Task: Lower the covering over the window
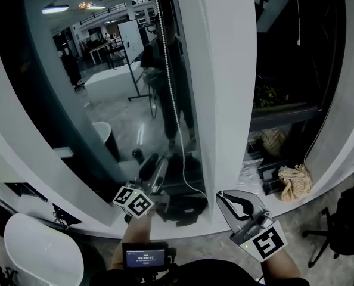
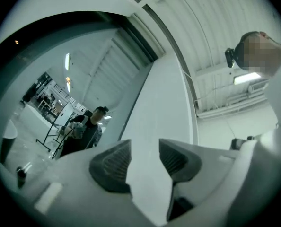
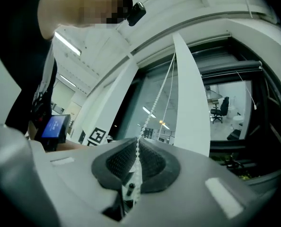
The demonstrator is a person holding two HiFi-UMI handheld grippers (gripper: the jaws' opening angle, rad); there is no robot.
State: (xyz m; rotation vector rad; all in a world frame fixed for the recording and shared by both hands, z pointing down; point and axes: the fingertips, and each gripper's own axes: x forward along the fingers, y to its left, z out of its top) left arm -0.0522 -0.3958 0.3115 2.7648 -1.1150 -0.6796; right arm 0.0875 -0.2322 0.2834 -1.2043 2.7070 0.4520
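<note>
The right hand-held gripper (image 3: 136,150) is pinched tight on the bead chain (image 3: 152,112). The chain runs up from it, along the white post (image 1: 224,70), to the top of the window (image 1: 105,100). The left hand-held gripper (image 2: 145,152) is open and empty, just left of the chain. Nothing blocks it. The glass is not covered yet.

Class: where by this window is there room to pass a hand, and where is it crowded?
Free: the glass left of the bead chain; the white post right of it. Crowded: low down, around the open left gripper and the right gripper, shut on the chain.
</note>
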